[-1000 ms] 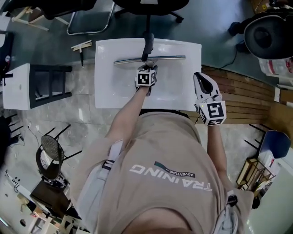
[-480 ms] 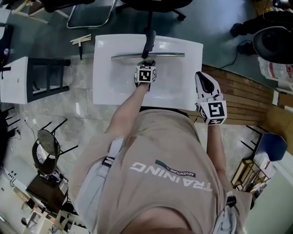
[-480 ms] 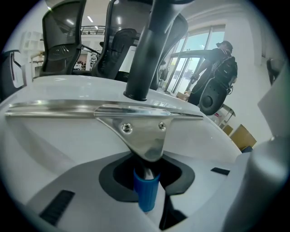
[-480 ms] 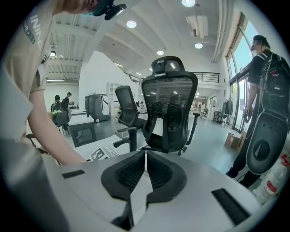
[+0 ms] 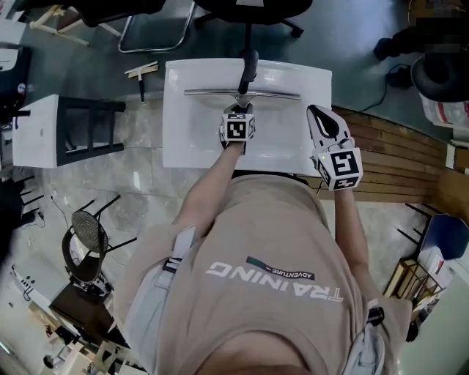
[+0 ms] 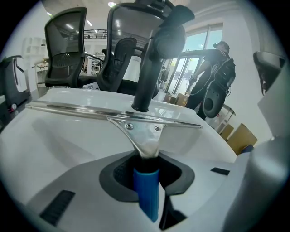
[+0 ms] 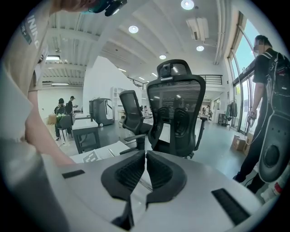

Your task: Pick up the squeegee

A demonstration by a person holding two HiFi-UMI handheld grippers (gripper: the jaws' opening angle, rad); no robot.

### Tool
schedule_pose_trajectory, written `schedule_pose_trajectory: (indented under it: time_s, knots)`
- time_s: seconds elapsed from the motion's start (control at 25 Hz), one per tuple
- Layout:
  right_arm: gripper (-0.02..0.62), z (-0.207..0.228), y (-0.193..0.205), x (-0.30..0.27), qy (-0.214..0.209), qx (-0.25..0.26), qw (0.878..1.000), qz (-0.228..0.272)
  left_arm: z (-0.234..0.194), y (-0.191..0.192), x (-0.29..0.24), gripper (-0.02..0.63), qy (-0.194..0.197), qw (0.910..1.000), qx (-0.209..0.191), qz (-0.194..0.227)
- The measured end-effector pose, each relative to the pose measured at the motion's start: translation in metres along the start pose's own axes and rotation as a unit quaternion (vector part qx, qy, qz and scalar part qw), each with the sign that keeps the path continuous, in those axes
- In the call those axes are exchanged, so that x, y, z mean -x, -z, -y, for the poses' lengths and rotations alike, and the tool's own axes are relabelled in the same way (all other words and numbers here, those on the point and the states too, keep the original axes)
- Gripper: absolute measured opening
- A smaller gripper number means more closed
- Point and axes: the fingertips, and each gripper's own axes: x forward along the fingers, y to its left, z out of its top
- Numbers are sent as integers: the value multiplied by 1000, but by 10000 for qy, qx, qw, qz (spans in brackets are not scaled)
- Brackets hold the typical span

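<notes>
The squeegee [image 5: 242, 94] lies across a white washbasin [image 5: 176, 146], its long metal blade bar running left to right just in front of the black tap [image 5: 250, 66]. In the left gripper view its metal bracket [image 6: 142, 136] narrows into a blue handle [image 6: 146, 190]. My left gripper [image 5: 238, 111] [image 6: 146, 174] is shut on that handle, with the black pads pressing on both sides. My right gripper [image 5: 317, 115] hangs over the basin's right edge, apart from the squeegee. Its jaws [image 7: 146, 170] are shut with nothing between them.
An office chair [image 5: 249, 11] stands just beyond the basin. A white and black rack [image 5: 58, 132] sits to the left, and a small tool [image 5: 141, 73] lies on the floor nearby. Wooden slats [image 5: 396, 154] lie to the right. A person [image 7: 267, 90] stands far right.
The whole head view has shifted a little. My left gripper stays at the squeegee's handle, and my right gripper has crept slightly forward beside the basin.
</notes>
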Motion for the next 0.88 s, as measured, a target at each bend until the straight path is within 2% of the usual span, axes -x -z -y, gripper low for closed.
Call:
schedule_pose_trajectory:
  time_s: [0.56, 0.88]
  knots:
    - [37, -56, -32, -23, -308, -93, 9990, 323, -15, -5, 107, 98, 103, 9987, -382, 335]
    - [37, -63, -49, -29, -294, -176, 9976, 596, -20, -54, 181, 98, 71, 9919, -662, 1078]
